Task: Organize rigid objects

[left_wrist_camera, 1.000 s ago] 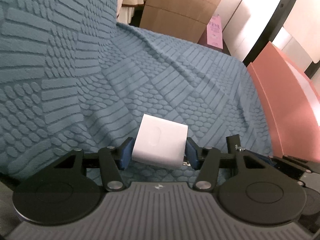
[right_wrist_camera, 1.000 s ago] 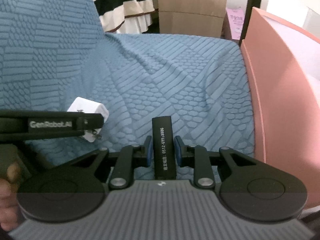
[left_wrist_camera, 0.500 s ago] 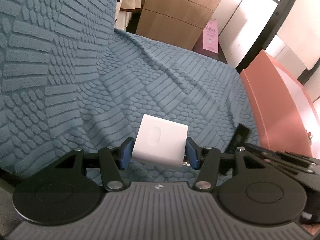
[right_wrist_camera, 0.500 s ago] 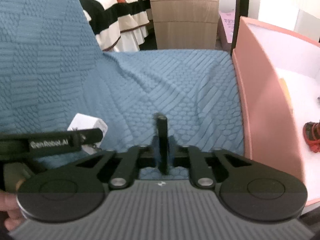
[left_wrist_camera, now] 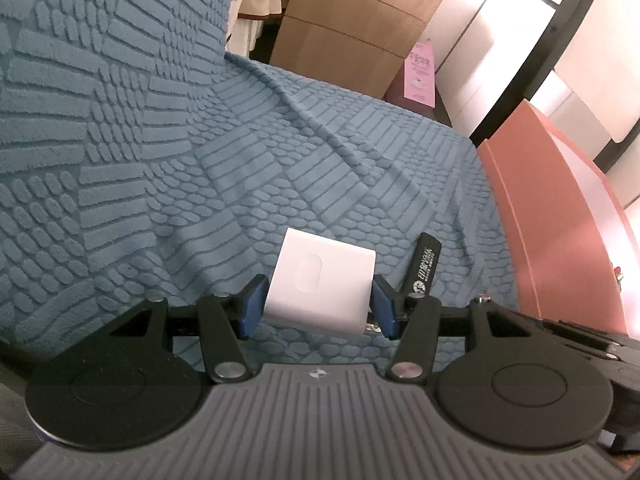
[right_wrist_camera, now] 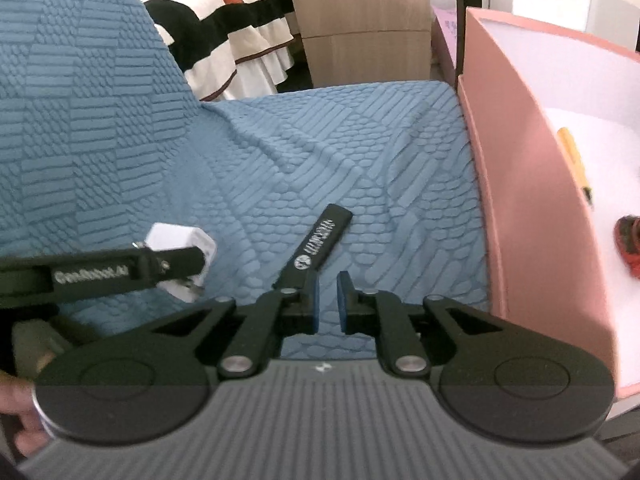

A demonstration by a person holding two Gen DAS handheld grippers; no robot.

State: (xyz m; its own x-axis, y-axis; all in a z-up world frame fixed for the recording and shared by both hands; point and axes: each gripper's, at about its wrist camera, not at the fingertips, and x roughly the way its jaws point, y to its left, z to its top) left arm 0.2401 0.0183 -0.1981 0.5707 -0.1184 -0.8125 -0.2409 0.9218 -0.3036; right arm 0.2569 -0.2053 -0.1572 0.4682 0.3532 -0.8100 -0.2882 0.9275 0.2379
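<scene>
Two grippers work over a blue embossed fabric sofa cover [left_wrist_camera: 280,168]. Left gripper [left_wrist_camera: 318,306] is clamped on a white cube-shaped plastic charger [left_wrist_camera: 320,286]. Right gripper [right_wrist_camera: 327,300] has fingers slightly apart, gripping nothing; a black flat stick with white print [right_wrist_camera: 320,240] lies just beyond its left finger. Right of both stands a pink cardboard box [right_wrist_camera: 520,200]; a wooden drawer cabinet [left_wrist_camera: 356,28] stands beyond.
</scene>
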